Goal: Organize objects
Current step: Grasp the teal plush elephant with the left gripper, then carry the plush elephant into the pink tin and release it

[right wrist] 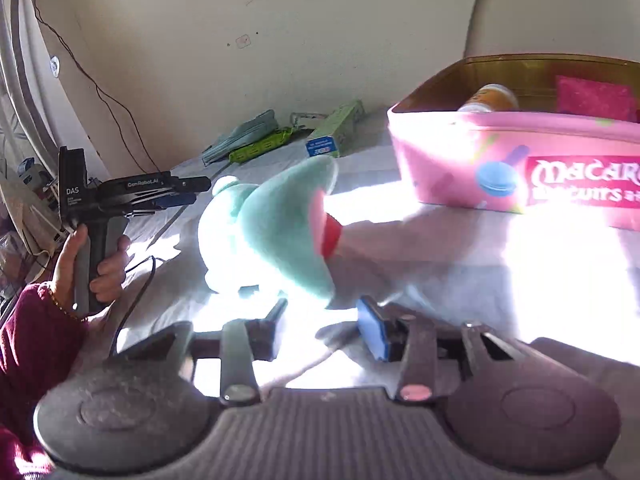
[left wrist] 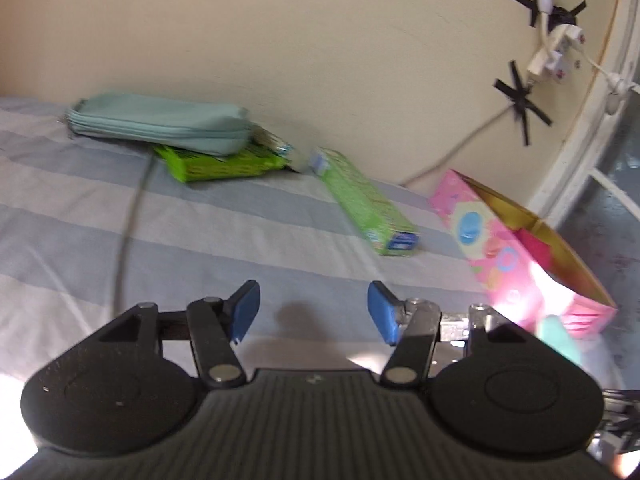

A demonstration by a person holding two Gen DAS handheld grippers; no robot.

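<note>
Hovering over a bedsheet [left wrist: 120,208] striped in pale blue and white, the left gripper [left wrist: 314,312] has its blue-padded fingers spread wide with nothing between them. The right gripper [right wrist: 320,328] is likewise open, just short of a mint-green plush toy [right wrist: 280,224] lying in glaring sunlight. Right of the toy stands an open pink macaron tin [right wrist: 480,160] with a jar [right wrist: 490,98] inside. Farther off lie a green carton [left wrist: 368,204], a lime packet [left wrist: 216,164] and a teal pouch [left wrist: 160,122] against the cream wall [left wrist: 320,60], where taped cables [left wrist: 520,100] hang.
</note>
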